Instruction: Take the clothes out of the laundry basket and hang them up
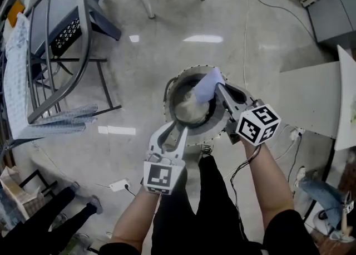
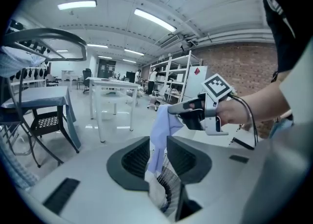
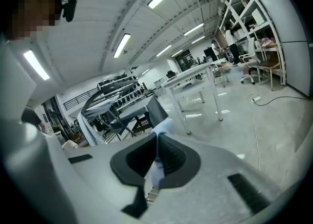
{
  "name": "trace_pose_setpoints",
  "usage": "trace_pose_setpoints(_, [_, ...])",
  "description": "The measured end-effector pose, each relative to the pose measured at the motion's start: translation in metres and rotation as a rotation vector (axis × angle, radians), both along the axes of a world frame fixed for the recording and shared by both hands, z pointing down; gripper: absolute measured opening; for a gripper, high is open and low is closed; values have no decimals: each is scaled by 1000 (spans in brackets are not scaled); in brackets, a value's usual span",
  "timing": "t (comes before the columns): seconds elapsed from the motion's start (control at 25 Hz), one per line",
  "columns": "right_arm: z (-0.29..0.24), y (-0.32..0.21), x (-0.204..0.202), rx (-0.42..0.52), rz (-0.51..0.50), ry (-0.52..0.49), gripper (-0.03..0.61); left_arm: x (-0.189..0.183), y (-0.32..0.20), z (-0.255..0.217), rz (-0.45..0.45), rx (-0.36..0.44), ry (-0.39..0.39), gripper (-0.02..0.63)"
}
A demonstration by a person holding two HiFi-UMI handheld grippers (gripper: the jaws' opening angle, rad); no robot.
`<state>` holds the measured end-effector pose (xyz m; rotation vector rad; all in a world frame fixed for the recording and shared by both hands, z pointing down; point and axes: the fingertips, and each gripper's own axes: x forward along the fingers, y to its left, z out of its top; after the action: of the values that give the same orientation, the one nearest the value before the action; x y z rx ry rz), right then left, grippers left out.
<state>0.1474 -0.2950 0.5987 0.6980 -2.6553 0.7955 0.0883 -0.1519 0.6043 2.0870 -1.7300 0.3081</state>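
- Step in hand: pulling one item out. The garment is up out of the laundry basket and not yet hung.
- Right hand-held gripper: jaws clamped tight on the garment's top edge, with a small bunch of fabric poking past the tips.
- Left hand-held gripper: jaws narrow and set lower on the same garment. Fabric fills the gap, so I read it as a pinch.
- The garment hangs from the right hand-held gripper down through the left one. The basket sits on the floor directly below both.
- More pale laundry lies in the basket, under the left hand-held gripper's tips.
- Next move, my read: lift until the tail clears the rim, spread the two grips apart to open the fabric, then carry it to the metal rack, well off to the left hand-held gripper's outer side.
- Risk: the tail may snag on the rim or drag the other laundry up with it.
- Garment: thin, limp, pale blue-lilac fabric that folds into soft creases. Can't tell what type of garment.
- Basket: round, open top, wall looks like mesh or wire.
- Rack: grey bent tube, curved top rail, patterned cloth already draped on it.
- Floor: glossy and hard, reflecting the ceiling lights.
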Motion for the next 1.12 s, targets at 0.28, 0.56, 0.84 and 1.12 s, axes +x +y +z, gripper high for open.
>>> trace_pose_setpoints(0.28, [-105, 14, -3, 44, -14, -79, 9, 5, 4, -43, 40, -12, -29, 103])
trace_pose_setpoints(0.56, [-229, 32, -14, 162, -60, -151, 9, 17, 1, -94, 103, 15, -57, 138])
trace_pose_setpoints(0.84, [-332, 50, -20, 275, -111, -222, 9, 26, -29, -149, 153, 86, -110, 196])
trace_pose_setpoints(1.12, [-414, 70, -20, 369, -180, -275, 9, 43, -61, -193, 200, 135, -185, 218])
